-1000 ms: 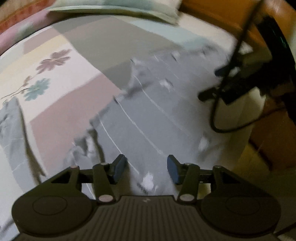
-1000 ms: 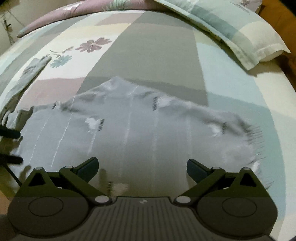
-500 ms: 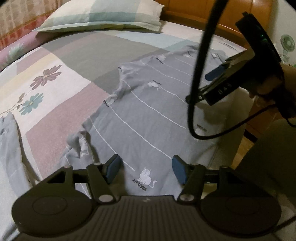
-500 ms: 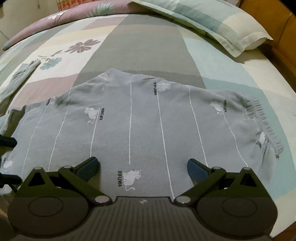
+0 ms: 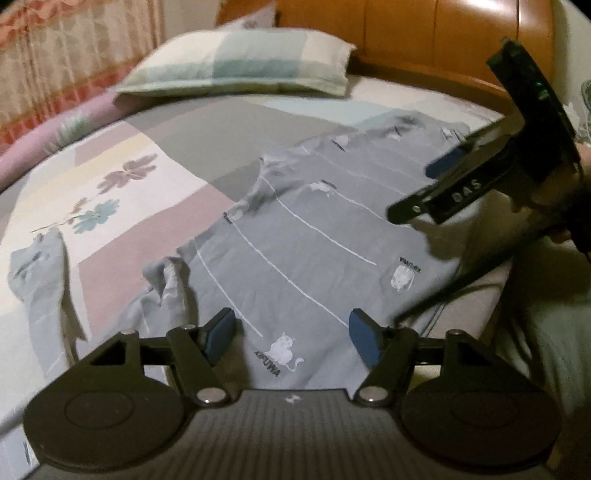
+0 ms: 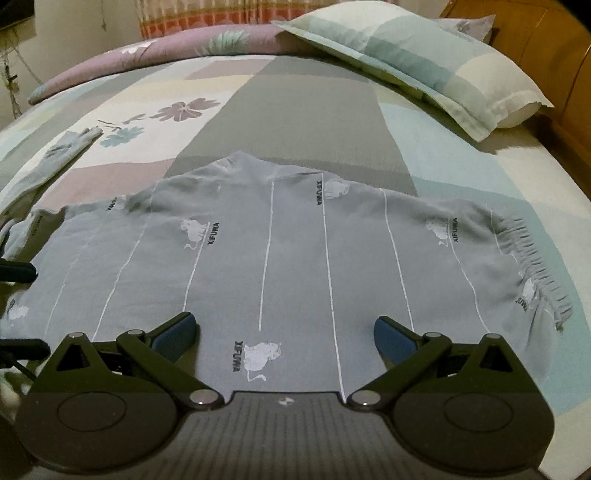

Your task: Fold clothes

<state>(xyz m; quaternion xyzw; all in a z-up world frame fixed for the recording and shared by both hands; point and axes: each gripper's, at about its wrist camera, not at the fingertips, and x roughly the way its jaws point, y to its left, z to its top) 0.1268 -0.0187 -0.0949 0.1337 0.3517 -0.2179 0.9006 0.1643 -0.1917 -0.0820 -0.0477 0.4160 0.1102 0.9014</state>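
Grey striped cotton pants w/ white cat prints (image 6: 295, 258) lie flat on near edge of patchwork bedsheet (image 6: 314, 122). Left gripper (image 5: 291, 336) jaws opening, nothing between; right gripper (image 6: 284, 332) wide, empty. Both should pinch near hem edge evenly, then lift together.

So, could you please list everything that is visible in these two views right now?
Grey pinstriped cotton garment with white cat prints: one, spread flat on the bed's near side.
Second grey printed garment: one, lying left of it.
Pastel patchwork floral bedsheet: one, covering the bed.
Checked pillow: one, at the head.
Orange wooden headboard: one, behind the pillow.
Curtain: one, beige-pink, far side.
Left gripper: black, blue fingers opening, nothing between.
Right gripper: black, open, empty.
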